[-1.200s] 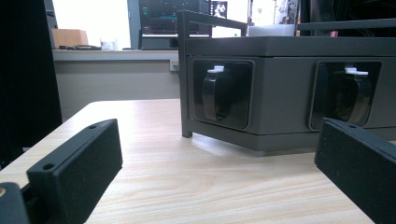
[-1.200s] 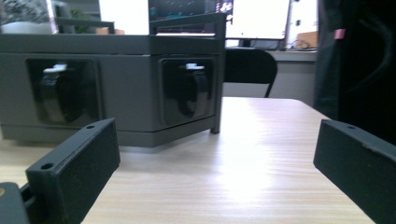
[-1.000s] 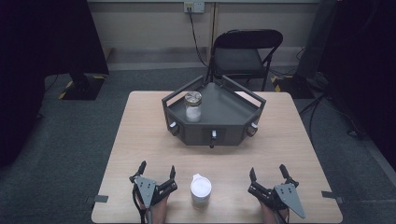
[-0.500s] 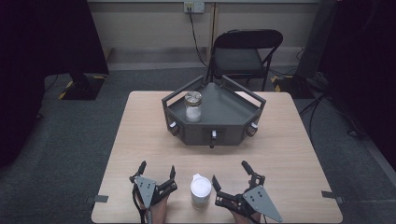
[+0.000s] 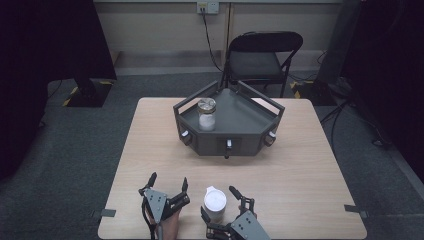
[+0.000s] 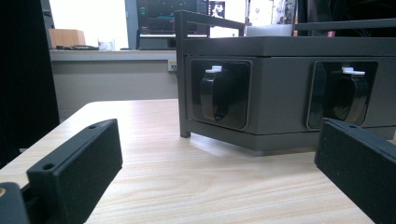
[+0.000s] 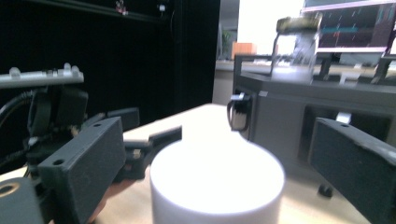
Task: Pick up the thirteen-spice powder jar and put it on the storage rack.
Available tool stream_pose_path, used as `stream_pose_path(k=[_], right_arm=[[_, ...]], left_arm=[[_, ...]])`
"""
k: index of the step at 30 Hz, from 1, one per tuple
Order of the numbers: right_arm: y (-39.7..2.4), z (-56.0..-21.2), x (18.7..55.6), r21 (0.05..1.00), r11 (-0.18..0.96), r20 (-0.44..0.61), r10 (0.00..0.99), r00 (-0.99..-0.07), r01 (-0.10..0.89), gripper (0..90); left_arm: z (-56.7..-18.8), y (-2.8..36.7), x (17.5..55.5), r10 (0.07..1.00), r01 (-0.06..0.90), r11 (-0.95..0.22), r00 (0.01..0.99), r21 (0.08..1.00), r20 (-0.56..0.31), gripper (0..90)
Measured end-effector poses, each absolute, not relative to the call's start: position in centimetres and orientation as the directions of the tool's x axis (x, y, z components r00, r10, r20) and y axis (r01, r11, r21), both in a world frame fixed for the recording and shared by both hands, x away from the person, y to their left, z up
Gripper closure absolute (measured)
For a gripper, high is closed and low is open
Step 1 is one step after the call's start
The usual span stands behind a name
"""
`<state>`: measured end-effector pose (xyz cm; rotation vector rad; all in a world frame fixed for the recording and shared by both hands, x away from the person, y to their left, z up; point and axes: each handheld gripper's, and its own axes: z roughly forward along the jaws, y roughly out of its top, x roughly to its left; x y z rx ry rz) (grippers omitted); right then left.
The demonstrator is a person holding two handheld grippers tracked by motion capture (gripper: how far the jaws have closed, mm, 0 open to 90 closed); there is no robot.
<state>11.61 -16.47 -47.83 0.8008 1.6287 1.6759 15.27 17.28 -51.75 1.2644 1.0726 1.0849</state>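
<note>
A white round tub [image 5: 215, 201] stands near the table's front edge. My right gripper [image 5: 218, 201] straddles it, jaws wide; they have just been closing a little with the tub between them. In the right gripper view the tub [image 7: 217, 186] sits between the jaws with a gap on each side, so the pads are off it. My left gripper [image 5: 167, 186] rests open and empty just left of the tub, facing the grey stand [image 6: 280, 93]. A glass jar [image 5: 206, 114] with white contents stands on that stand [image 5: 240, 142].
The grey stand has a raised rail and black knobs [image 6: 217, 95] on its front faces. A black folding chair [image 5: 262, 55] stands behind the wooden table [image 5: 300, 180]. Bare wood lies to the right of the tub and between the tub and the stand.
My right gripper has moved left from the table's front right part to the white tub, which now sits between its jaws. The left gripper has stayed put.
</note>
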Motion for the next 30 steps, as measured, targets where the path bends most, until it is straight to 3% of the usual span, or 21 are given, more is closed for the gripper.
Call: stream_pose_path(k=[14,30], right_arm=[[-15.4,-49.4,10.7,0.999,0.028,-0.035,0.834,-0.551,-0.023,15.8],[-16.2,-48.8,11.6,0.999,0.038,-0.015,0.810,-0.586,0.027,29.5]], left_arm=[[-51.8,17.3,15.3,0.985,-0.019,0.011,0.170,1.000,-0.008,0.2],[-51.8,17.2,15.3,0.986,-0.019,0.011,0.168,1.000,-0.008,0.2]])
